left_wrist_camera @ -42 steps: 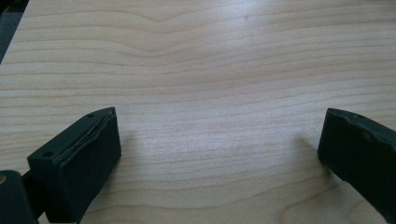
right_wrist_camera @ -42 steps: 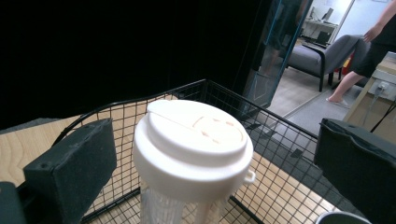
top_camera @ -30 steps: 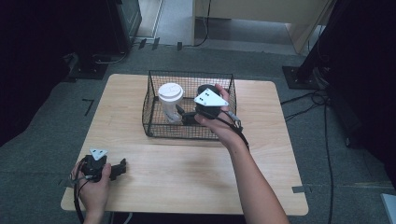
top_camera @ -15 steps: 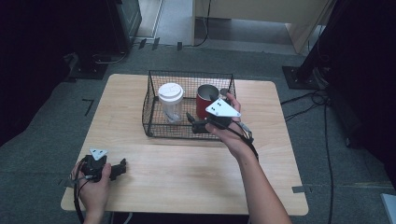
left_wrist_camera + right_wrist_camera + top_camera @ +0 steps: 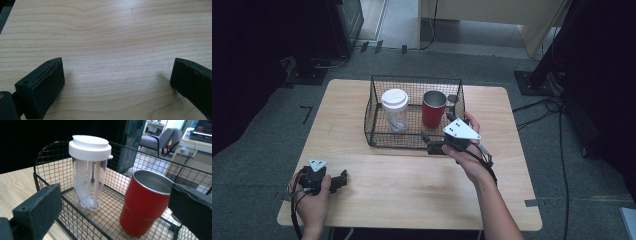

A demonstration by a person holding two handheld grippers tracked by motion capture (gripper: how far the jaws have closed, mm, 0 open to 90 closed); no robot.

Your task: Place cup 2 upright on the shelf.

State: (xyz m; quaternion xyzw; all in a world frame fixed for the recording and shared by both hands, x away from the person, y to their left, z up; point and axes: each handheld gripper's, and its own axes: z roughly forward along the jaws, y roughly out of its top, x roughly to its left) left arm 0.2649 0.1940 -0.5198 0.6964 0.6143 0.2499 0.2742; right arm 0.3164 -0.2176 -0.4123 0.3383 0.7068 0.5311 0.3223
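Basket (image 5: 377, 127) stands on wooden table (image 5: 412, 175), grey floor (image 5: 272, 125) around.

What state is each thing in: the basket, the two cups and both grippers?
Basket: open-topped, holds both cups.
Clear cup: upright, white lid on.
Red cup: upright, no lid, looks empty.
Left gripper: open, low over bare table.
Right gripper: open, outside the basket.

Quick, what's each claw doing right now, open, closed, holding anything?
Left claw: open, empty, over the table.
Right claw: open, empty, at the wire basket.
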